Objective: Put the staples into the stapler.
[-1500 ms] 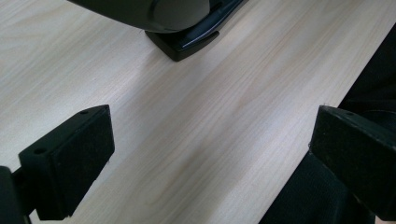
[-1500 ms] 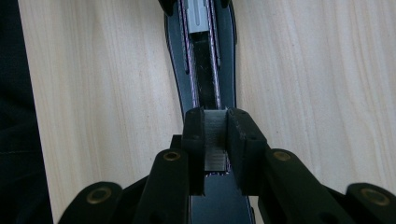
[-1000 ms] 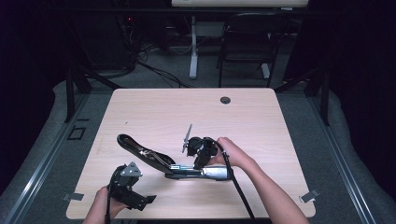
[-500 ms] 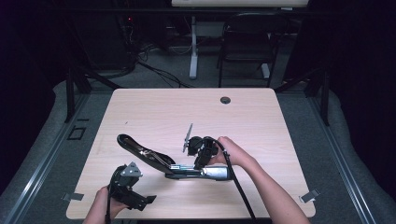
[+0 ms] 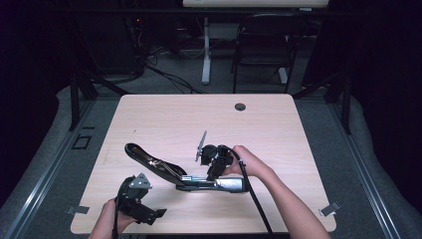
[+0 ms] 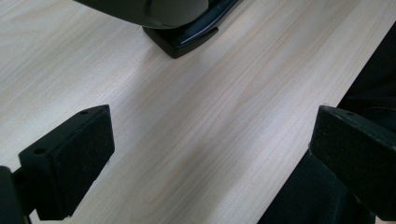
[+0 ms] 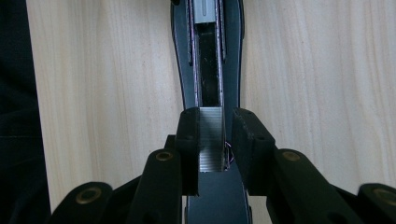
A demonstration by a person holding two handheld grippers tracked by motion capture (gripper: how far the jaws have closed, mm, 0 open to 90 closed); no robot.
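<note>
We saw the opened stapler [image 5: 179, 174] lying on the surface [image 5: 278, 129]. Our right tool [image 7: 215, 135], jaws just easing apart, straddled a staple strip [image 7: 210, 137] in its channel; our left tool [image 6: 210, 154] gaped wide, empty.

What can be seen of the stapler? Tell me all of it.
The stapler is black, plastic-looking with a shiny metal part, and lies on the wooden table. It is swung wide open: the lid arm slants back, the base lies flat. Its loading channel is bared, and a silvery strip of staples sits at its near end between the right tongs, one pad against the strip, a slim gap at the other.
</note>
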